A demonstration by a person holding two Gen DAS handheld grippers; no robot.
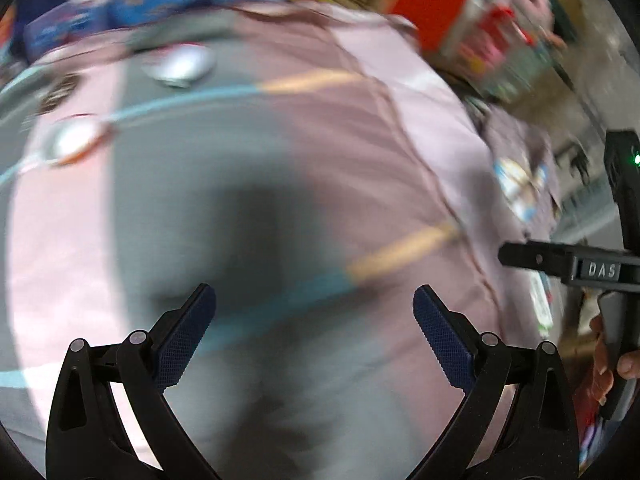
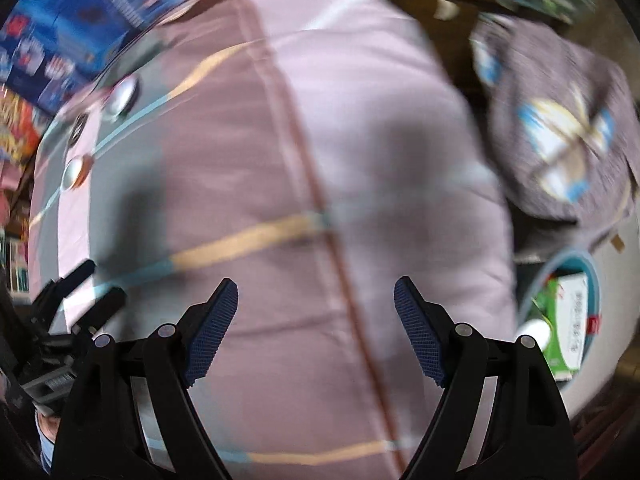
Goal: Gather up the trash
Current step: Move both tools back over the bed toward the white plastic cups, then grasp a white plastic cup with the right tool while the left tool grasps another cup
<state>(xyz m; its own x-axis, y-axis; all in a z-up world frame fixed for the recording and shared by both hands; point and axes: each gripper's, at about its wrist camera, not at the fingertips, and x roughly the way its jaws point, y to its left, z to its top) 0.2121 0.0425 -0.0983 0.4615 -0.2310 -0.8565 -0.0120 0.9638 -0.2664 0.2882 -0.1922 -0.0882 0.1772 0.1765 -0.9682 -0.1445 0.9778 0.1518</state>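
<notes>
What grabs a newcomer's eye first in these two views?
The pink and grey striped bedsheet fills both views, with both open grippers, left and right, hovering over it. Shiny wrappers lie at its far left. A blue-rimmed bin holding a green and white box sits at right.

Both views are strongly blurred by motion and bent at the fisheye edges. Soft, even light; dark gripper shadows lie on the cloth (image 1: 256, 216) middle.
</notes>
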